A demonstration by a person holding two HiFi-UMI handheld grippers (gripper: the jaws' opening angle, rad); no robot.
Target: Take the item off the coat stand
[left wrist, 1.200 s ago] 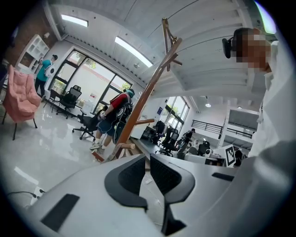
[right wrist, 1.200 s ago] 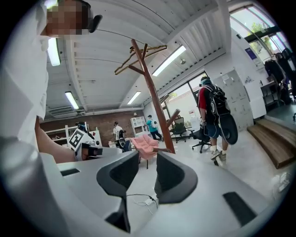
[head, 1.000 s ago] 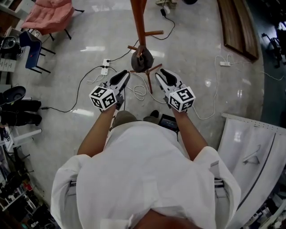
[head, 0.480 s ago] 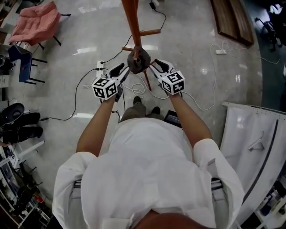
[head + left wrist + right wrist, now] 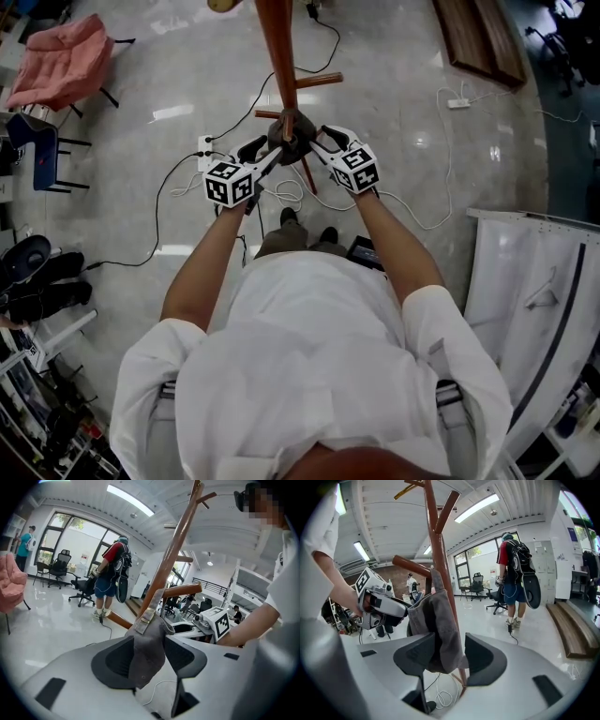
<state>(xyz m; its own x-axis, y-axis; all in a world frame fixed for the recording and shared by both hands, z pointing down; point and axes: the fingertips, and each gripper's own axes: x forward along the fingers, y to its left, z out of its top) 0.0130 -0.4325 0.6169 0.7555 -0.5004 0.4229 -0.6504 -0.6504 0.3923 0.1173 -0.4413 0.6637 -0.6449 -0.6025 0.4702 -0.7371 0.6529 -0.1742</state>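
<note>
A grey cap (image 5: 292, 129) hangs from a peg low on the brown wooden coat stand (image 5: 278, 52). My left gripper (image 5: 269, 150) reaches it from the left and my right gripper (image 5: 315, 141) from the right. In the left gripper view the cap (image 5: 149, 639) hangs down between the jaws, which are opening; a gap shows beside the right jaw. In the right gripper view the cap (image 5: 433, 625) and the stand's pole (image 5: 440, 559) sit between the jaws, which are opening too, with the fabric loose between them.
Cables and a power strip (image 5: 204, 145) lie on the glossy floor round the stand's feet. A pink chair (image 5: 61, 52) stands far left, a wooden bench (image 5: 478, 42) far right, a white panel (image 5: 525, 300) near right. A person with a backpack (image 5: 515, 573) walks behind.
Both grippers have moved forward from either side of the stand's base and come together round the cap. Their jaws have spread wider.
</note>
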